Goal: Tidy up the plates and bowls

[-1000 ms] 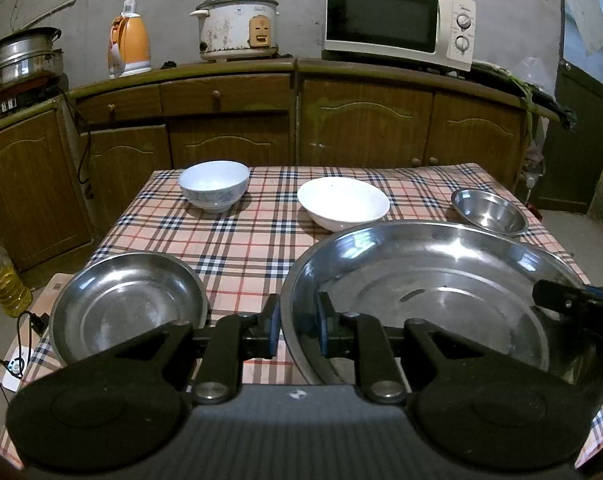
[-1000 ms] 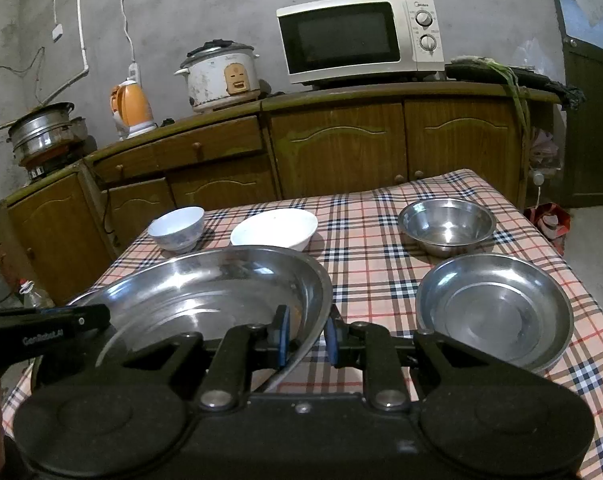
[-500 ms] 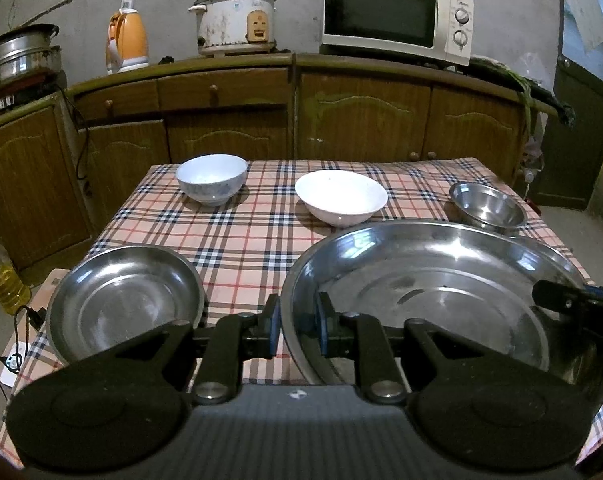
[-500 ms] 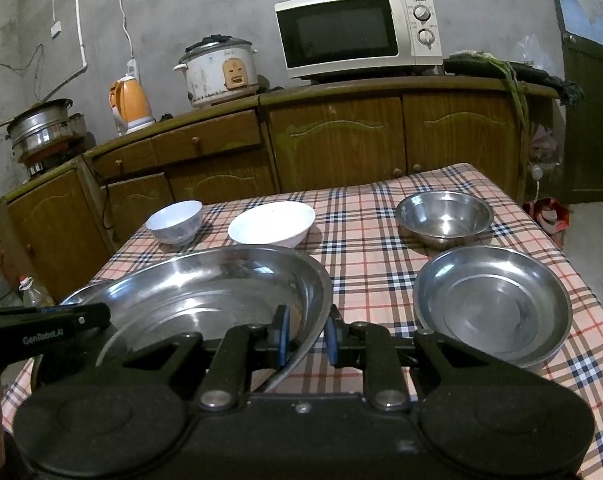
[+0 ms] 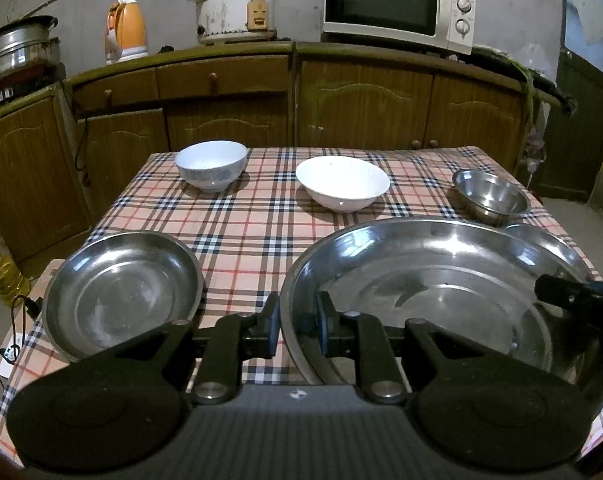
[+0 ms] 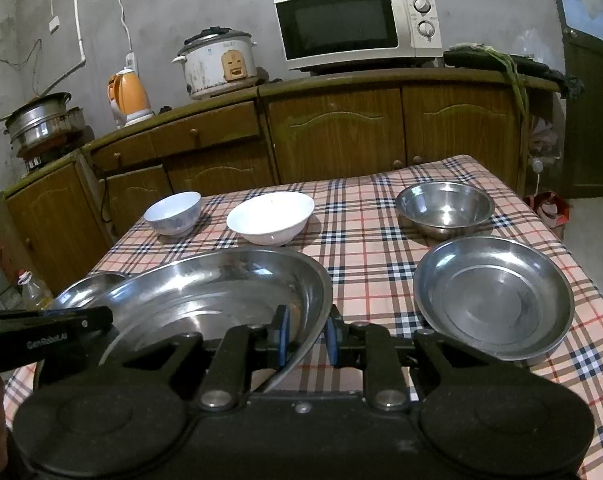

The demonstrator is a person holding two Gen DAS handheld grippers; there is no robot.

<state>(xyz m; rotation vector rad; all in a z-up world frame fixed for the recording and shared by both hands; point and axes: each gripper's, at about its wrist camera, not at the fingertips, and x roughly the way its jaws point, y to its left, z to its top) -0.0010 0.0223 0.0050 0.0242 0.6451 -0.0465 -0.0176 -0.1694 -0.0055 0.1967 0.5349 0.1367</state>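
We hold the large steel basin from both sides: the left tongs are clenched on its left rim and the right tongs on its right rim, with the basin between the two smaller steel plates near the front of the checked table. To do this well, we would keep both grips level so the thin rim does not slip or twist, move both hands together, and steer clear of the white bowl, the patterned bowl and the steel bowl farther back.
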